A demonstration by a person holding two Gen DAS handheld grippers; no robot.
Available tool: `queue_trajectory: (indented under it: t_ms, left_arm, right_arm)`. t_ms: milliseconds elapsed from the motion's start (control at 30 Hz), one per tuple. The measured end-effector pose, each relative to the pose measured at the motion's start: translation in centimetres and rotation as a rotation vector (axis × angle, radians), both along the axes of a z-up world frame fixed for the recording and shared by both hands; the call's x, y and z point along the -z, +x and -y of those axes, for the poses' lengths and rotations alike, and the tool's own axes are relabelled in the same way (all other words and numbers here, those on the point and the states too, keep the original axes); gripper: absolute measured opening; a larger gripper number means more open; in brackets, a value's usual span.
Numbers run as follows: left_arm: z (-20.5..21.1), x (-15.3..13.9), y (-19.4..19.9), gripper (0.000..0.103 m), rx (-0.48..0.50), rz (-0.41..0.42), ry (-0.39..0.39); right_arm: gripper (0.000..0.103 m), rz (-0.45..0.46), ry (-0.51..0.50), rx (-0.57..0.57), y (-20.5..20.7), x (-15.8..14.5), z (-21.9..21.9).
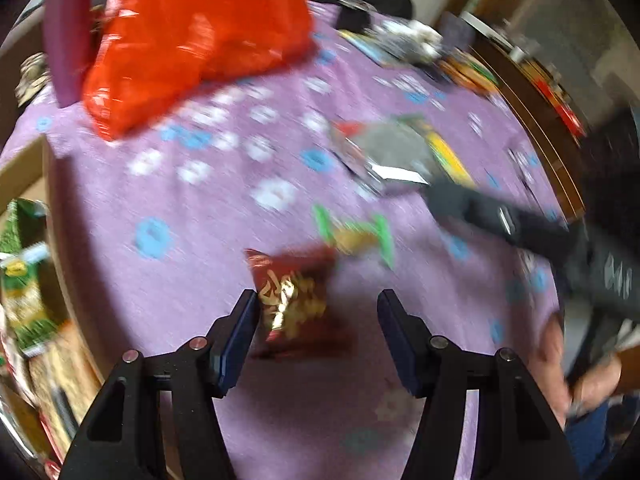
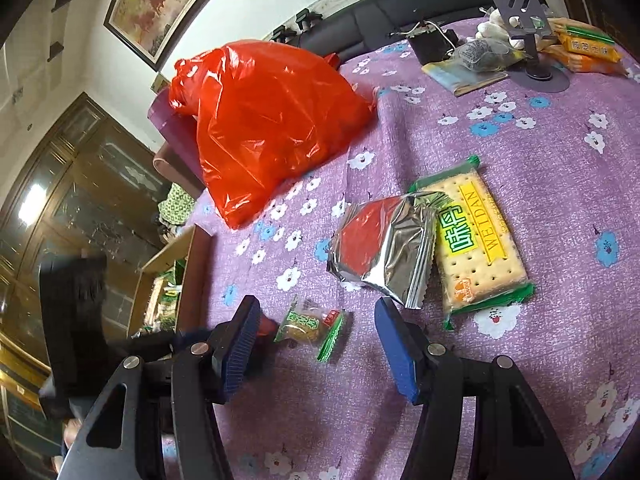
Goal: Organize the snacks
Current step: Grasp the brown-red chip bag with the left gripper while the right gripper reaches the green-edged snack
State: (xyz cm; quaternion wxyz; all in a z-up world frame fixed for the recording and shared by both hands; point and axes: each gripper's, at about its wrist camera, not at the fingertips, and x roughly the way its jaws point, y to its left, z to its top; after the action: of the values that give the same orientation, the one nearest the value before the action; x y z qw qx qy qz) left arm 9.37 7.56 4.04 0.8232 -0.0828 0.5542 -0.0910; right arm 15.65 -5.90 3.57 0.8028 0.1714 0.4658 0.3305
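The cracker pack [image 2: 478, 240] carries the brand "WEIDAN" in dark letters on a yellow band, and beside this word stand two big green Chinese characters. Near its lower corner is a small orange logo, too small to read. The other packets show no readable text.

Snack packets [image 2: 476, 240] flat on cloth

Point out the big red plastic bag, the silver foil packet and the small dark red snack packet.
big red plastic bag [image 2: 276, 128]: right wrist view, crinkled side.
silver foil packet [image 2: 384, 252]: right wrist view, middle.
small dark red snack packet [image 1: 296, 300]: left wrist view, printed front.
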Motion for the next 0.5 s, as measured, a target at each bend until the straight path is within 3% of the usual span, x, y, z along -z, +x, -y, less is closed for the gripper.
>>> queue_trajectory:
  t_ms: [100,200,233,267,400,500]
  left_arm:
    - [1.0,0.1,-0.5,0.06,-0.031,0.026,0.081]
    - [0.6,0.2,0.1,0.06,-0.093,0.04,0.092]
    - [0.6,0.2,0.1,0.054,-0.097,0.042,0.104]
    - [0.7,0.4,0.2,0.037,-0.099,0.045,0.117]
    - [0.8,0.8,-0.3,0.033,-0.108,0.07,0.119]
    - [0.4,0.5,-1.7,0.032,-0.114,0.093,0.036]
  right_arm:
    - [0.065,0.013,0.004,0.003,-0.1,-0.3,0.1]
    - [0.065,0.028,-0.001,0.0,-0.3,-0.6,0.1]
    - [0.065,0.033,-0.003,-0.002,-0.4,-0.7,0.1]
    - [0.065,0.039,-0.007,-0.003,-0.5,-0.7,0.1]
    - [0.065,0.042,-0.007,-0.022,-0.5,-0.7,-0.1]
    - [0.065,0.037,-0.02,-0.056,-0.4,-0.1,-1.1]
